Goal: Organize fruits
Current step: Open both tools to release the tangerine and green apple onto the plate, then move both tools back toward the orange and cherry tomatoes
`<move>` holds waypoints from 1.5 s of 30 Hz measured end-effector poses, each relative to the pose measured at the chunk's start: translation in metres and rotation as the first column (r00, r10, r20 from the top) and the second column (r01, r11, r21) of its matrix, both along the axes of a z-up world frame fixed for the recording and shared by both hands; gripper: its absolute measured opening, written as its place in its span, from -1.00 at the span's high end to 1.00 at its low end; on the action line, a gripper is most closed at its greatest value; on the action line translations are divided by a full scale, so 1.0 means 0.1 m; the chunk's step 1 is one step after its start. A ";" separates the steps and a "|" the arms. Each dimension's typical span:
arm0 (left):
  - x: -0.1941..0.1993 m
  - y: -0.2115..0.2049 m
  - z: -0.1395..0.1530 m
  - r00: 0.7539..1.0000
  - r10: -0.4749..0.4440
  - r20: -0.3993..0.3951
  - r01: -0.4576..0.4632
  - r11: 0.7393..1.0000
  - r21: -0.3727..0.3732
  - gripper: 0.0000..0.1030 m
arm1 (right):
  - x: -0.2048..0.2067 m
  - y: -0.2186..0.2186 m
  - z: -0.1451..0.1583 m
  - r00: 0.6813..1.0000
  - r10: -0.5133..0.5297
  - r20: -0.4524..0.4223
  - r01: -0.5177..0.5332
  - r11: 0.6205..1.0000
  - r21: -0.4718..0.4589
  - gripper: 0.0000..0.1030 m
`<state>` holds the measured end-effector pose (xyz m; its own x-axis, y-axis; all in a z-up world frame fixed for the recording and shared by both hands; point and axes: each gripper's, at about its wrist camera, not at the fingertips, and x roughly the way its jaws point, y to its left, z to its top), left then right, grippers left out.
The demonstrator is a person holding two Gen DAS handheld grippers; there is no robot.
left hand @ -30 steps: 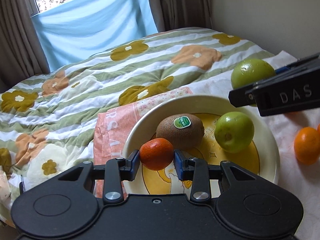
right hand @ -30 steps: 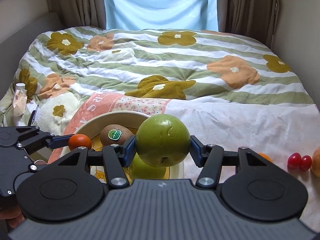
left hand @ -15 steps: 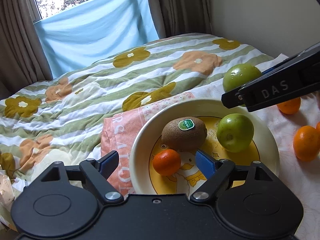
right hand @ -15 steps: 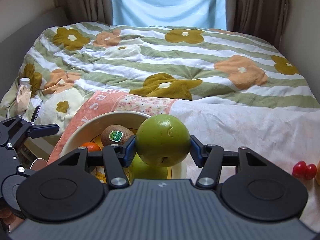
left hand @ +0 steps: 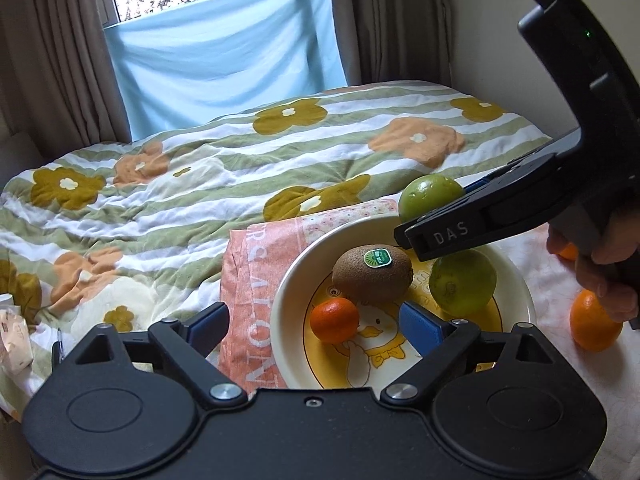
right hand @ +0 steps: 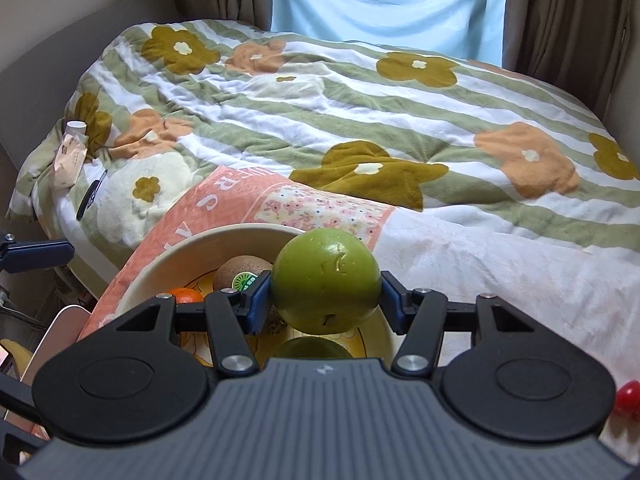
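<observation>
Right tool (right hand: 326, 294) is clamped across the middle of a green apple (right hand: 326, 280), held above the far rim of the plate (left hand: 404, 224). Apple looks firm, smooth-skinned and fairly heavy, so a grip on the widest part is right; off-centre it would likely slip. Left tool (left hand: 314, 322) has just been opening, jaws now wide apart and empty, with the mandarin (left hand: 334, 320) lying free on the plate between them beside the kiwi (left hand: 372, 274) and a second green apple (left hand: 462, 284). Mandarin is probably soft: squeeze lightly.
</observation>
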<state>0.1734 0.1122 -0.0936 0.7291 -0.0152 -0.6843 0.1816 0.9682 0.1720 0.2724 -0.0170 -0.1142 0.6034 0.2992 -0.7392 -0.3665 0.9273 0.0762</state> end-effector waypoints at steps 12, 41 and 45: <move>-0.10 -0.01 0.01 0.999 0.049 -0.005 -0.049 0.999 0.000 -0.84 | -0.09 -0.10 0.11 0.998 -0.003 0.069 0.000 0.999 0.040 -1.00; -0.62 -0.43 0.67 0.990 -0.087 0.113 0.094 0.994 -0.060 -0.83 | -1.14 -0.97 0.83 0.962 -0.245 0.122 0.241 0.969 0.048 -1.00; -0.65 -0.57 0.70 0.983 -0.138 0.121 0.147 0.987 -0.067 -0.83 | -1.33 -1.25 0.87 0.943 -0.307 0.127 0.305 0.952 0.039 -1.00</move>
